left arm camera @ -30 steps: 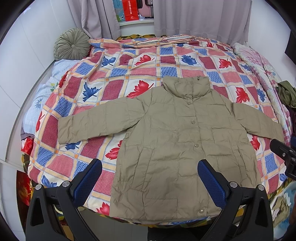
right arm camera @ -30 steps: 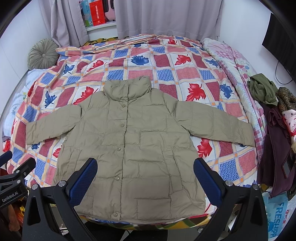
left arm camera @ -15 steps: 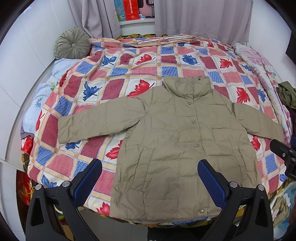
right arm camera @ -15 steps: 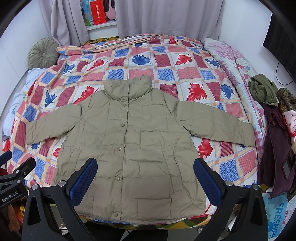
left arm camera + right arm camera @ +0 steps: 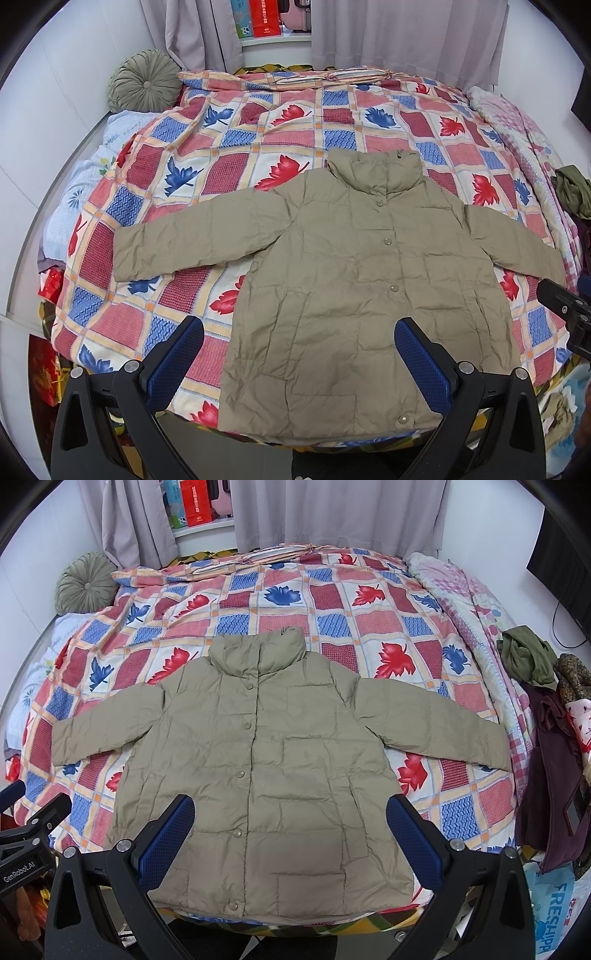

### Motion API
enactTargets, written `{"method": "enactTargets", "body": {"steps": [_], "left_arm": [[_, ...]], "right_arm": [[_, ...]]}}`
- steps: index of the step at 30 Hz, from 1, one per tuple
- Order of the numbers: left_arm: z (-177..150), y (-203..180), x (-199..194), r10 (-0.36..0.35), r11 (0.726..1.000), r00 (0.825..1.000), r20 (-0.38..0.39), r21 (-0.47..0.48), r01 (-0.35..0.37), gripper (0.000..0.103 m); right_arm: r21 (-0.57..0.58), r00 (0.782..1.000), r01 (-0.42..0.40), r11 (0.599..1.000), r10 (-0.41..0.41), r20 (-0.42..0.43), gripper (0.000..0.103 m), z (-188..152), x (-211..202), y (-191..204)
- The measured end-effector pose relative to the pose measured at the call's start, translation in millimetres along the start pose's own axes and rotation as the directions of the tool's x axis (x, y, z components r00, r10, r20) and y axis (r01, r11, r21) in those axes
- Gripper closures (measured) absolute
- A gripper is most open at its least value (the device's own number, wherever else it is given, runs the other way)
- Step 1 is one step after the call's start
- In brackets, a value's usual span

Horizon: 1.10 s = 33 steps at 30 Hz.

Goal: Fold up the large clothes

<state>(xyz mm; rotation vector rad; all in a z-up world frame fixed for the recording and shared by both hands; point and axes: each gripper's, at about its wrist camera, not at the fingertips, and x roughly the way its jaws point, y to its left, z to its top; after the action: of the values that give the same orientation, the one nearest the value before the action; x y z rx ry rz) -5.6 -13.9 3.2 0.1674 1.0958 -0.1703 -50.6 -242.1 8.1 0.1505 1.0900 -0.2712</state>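
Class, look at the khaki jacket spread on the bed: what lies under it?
The khaki jacket lies flat on a leaf-patterned patchwork quilt, which shows all around it. The part of the quilt directly underneath is covered and cannot be seen.

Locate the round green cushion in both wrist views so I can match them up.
Left wrist: round green cushion upper left, at the bed's head corner beside the curtain.
Right wrist: same cushion far left, upper part, against the wall.
Shared landmark: the red box on the sill between the curtains.

Bright, even, soft-shadowed light; sharp focus; strong fisheye bending, dark corners.
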Motion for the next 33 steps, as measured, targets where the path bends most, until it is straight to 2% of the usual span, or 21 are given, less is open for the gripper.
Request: {"method": "enactTargets", "body": {"steps": [5,6,12,14,21,24,27,33], "left_arm": [[-6,6,4,-0.025,1.000,0.999,-0.021,-0.010,0.024,0.000],[-5,24,11,-0.031,0.999,0.999,-0.029,-0.018,0.030,0.000],[-8,54,29,-0.043,0.998,0.997,-0.067,-0.054,0.039,0.000],[-8,70,40,-0.048,0.996,0.995,-0.087,-0.081,0.041,0.000],[-9,146,90,-0.106,0.972,0.987,-0.125,-0.221,0.076,0.000],[-8,174,118,-0.169,0.950,0.979,-0.117,-0.282,0.130,0.000],[-6,201,154,-0.242,0.915,0.964,-0.110,-0.357,0.189,0.000],[-4,239,233,-0.388,0.785,0.921,-0.034,-0.536,0.311,0.000]], "right_arm": [[0.002,1.000,-0.005,1.000,0.005,-0.004,0.000,1,2,2],[0.002,1.000,-0.007,1.000,0.007,-0.007,0.000,-7,9,4],[0.005,0.999,-0.027,1.000,0.027,-0.044,0.000,-21,18,21],[0.008,0.997,-0.032,0.999,0.033,-0.068,0.000,-6,23,33],[0.013,0.985,-0.072,0.997,0.073,-0.159,0.000,-9,51,62],[0.033,0.972,-0.128,0.991,0.132,-0.197,0.000,-10,73,81],[0.071,0.957,-0.182,0.981,0.193,-0.216,0.000,-12,94,99],[0.072,0.939,-0.260,0.963,0.269,-0.215,0.000,-12,132,136]]}}
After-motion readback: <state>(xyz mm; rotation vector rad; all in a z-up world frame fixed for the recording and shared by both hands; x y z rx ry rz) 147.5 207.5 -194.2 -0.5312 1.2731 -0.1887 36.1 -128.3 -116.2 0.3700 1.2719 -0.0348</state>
